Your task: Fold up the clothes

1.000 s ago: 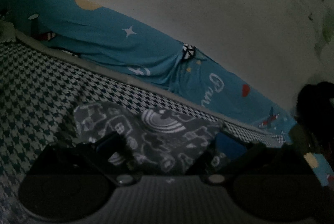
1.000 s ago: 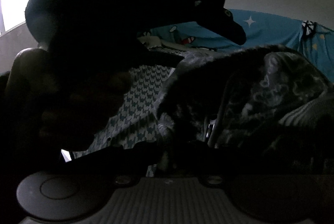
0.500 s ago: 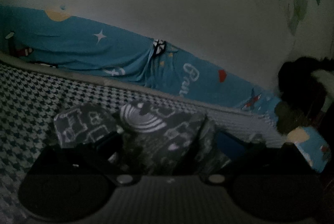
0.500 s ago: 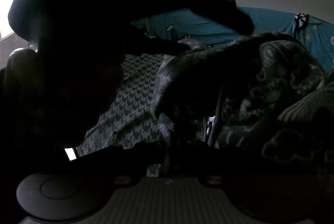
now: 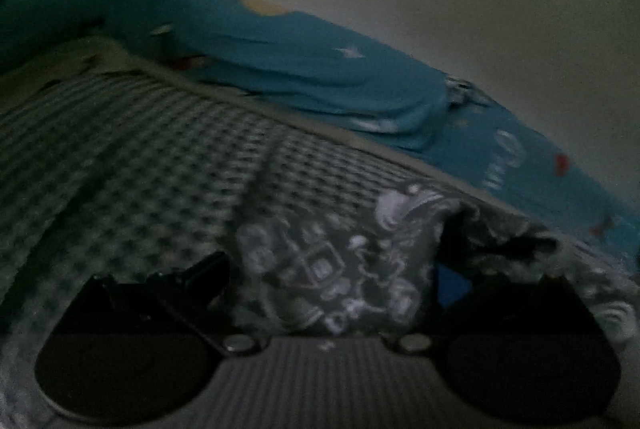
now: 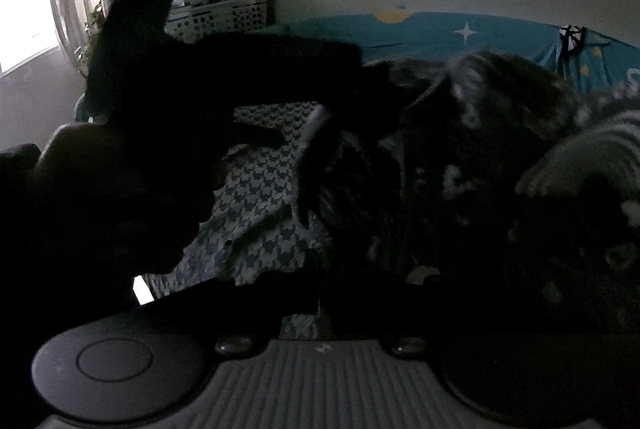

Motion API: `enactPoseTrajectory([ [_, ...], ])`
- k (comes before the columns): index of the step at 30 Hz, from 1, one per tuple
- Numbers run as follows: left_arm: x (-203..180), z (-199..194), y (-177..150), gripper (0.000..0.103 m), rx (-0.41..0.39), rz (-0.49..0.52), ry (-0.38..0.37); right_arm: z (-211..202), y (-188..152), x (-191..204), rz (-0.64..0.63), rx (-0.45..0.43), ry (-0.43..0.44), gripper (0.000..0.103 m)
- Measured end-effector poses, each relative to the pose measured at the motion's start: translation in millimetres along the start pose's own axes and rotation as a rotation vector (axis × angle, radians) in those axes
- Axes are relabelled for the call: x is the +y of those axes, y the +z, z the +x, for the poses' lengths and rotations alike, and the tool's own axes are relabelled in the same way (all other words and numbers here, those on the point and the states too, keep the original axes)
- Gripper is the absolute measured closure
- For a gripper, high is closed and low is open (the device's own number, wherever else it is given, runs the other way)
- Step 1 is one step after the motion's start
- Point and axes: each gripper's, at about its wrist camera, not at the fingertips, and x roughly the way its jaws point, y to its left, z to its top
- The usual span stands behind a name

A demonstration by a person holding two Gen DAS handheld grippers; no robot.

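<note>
A dark grey garment with a white printed pattern (image 5: 320, 265) is bunched between my left gripper's (image 5: 336, 277) fingers, and that gripper is shut on it just above the bed. The right wrist view shows the same garment (image 6: 480, 149) raised in a hump, with the left gripper (image 6: 280, 69) as a dark silhouette gripping its upper edge. My right gripper (image 6: 320, 293) is shut on the garment's lower hanging edge. Its fingertips are lost in shadow. A person's hand (image 6: 100, 189) holds the left gripper.
The bed carries a blue-and-white houndstooth sheet (image 5: 140, 149). A turquoise cartoon-print blanket (image 5: 300, 69) lies along the pale wall behind it. A white perforated basket (image 6: 224, 15) and a bright curtained window (image 6: 20, 9) are at the far left.
The left wrist view has swung and blurred, and the garment now sits right of centre in it. In the right wrist view the left gripper has dropped lower, uncovering the basket and wall.
</note>
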Motion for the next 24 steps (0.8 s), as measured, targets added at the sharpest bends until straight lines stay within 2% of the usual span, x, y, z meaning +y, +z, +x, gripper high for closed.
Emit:
enactPoseTrajectory([
  [3, 17.4, -2.3, 0.5, 0.000, -0.003, -0.077, 0.077, -7.6, -3.4, 8.6, 0.005, -0.001, 0.000, 0.090],
  [14, 56.2, -16.7, -0.3, 0.000, -0.049, -0.183, 0.345, -20.0, -8.2, 16.7, 0.030, 0.017, -0.006, 0.090],
  [21, 80.9, -25.9, -0.8, 0.000, -0.079, -0.251, 0.515, -52.4, -19.7, 23.2, 0.035, -0.010, -0.017, 0.090],
  [24, 85.7, -34.8, 2.8, 0.000, -0.132, -0.268, 0.597, -55.8, -17.9, 24.4, 0.035, -0.023, -0.022, 0.090],
])
